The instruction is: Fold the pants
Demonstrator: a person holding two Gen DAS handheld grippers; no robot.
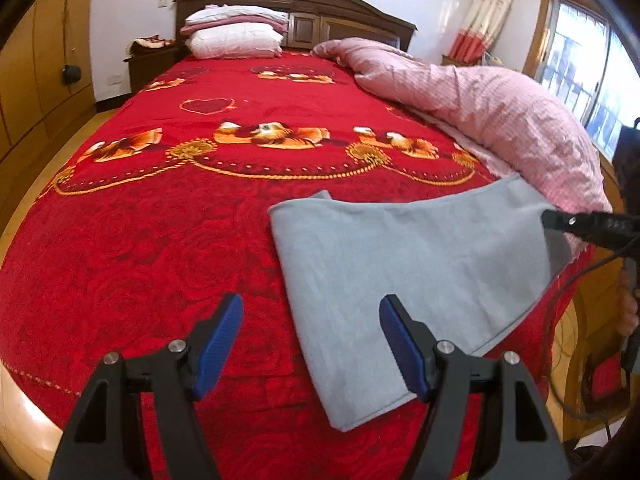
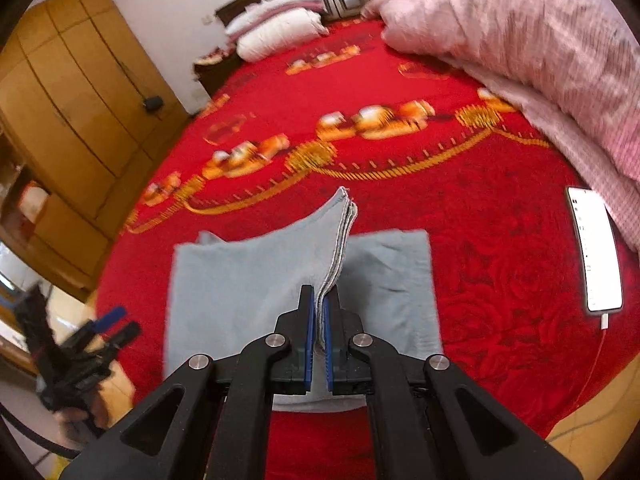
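Light grey pants [image 1: 408, 280] lie folded in a long band on the red bedspread [image 1: 168, 240], near the foot of the bed. My left gripper [image 1: 312, 344] hovers open over their near end, nothing between its blue pads [image 1: 224, 332]. My right gripper [image 2: 319, 320] is shut on a stacked edge of the grey pants [image 2: 240, 280], and the pinched layers stand up as a ridge ahead of its tips. From the left wrist view the right gripper [image 1: 552, 218] shows at the pants' far right end. Blurred at the lower left of the right wrist view is the left gripper [image 2: 108, 324].
A pink quilt [image 1: 500, 112] is heaped along the bed's right side. Pillows [image 1: 236, 36] lie stacked at the dark wooden headboard. A phone [image 2: 596, 252] on a charging cable rests on the bedspread to the right. Wooden wardrobes [image 2: 72, 112] line the left wall.
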